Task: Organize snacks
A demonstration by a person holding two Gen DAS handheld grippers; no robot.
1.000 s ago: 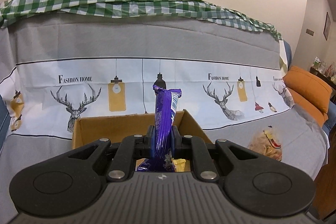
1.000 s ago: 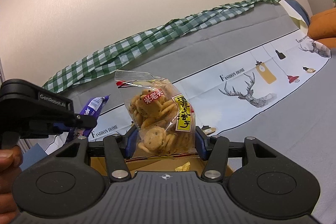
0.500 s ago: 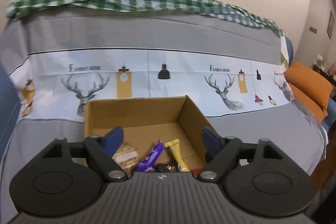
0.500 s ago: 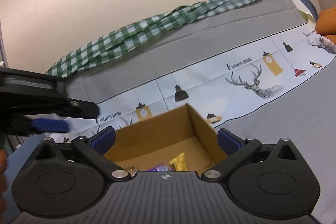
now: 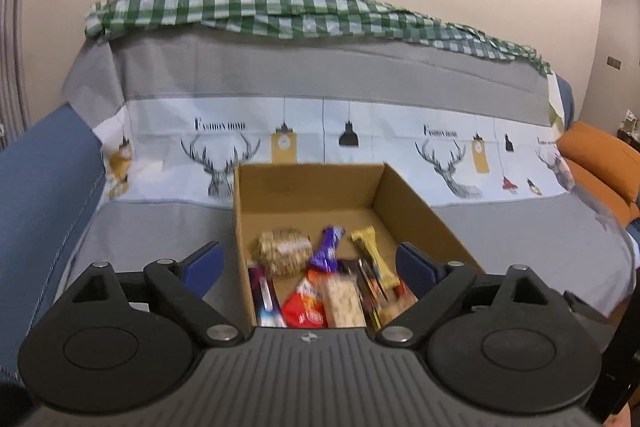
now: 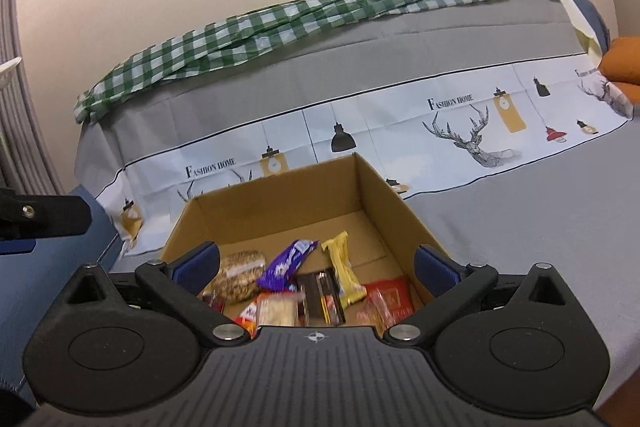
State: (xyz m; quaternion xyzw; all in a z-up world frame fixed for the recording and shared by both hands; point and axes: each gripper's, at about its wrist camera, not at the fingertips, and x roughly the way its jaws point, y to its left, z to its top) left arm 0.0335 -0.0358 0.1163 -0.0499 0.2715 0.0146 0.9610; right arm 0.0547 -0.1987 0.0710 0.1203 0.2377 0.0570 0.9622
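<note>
An open cardboard box (image 5: 404,195) (image 6: 384,195) stands on the sofa seat. Inside lie several snacks: a purple wrapper (image 5: 327,253) (image 6: 289,264), a bag of round crackers (image 5: 285,255) (image 6: 240,273), a yellow bar (image 5: 374,255) (image 6: 345,273) and red packets (image 5: 302,311) (image 6: 390,297). My left gripper (image 5: 310,265) is open and empty, just above the box's near edge. My right gripper (image 6: 316,267) is open and empty, also above the box's near side. The left gripper's body (image 6: 44,217) shows at the left edge of the right wrist view.
The sofa (image 5: 520,227) wears a grey cover with a deer print and a green checked cloth (image 5: 280,11) along its back. A blue armrest (image 5: 44,187) is at the left, an orange cushion (image 5: 600,163) at the right.
A second ago my left gripper held the purple wrapper and my right held the cracker bag. Both opened, the snacks dropped into the box, and both grippers have pulled back slightly.
</note>
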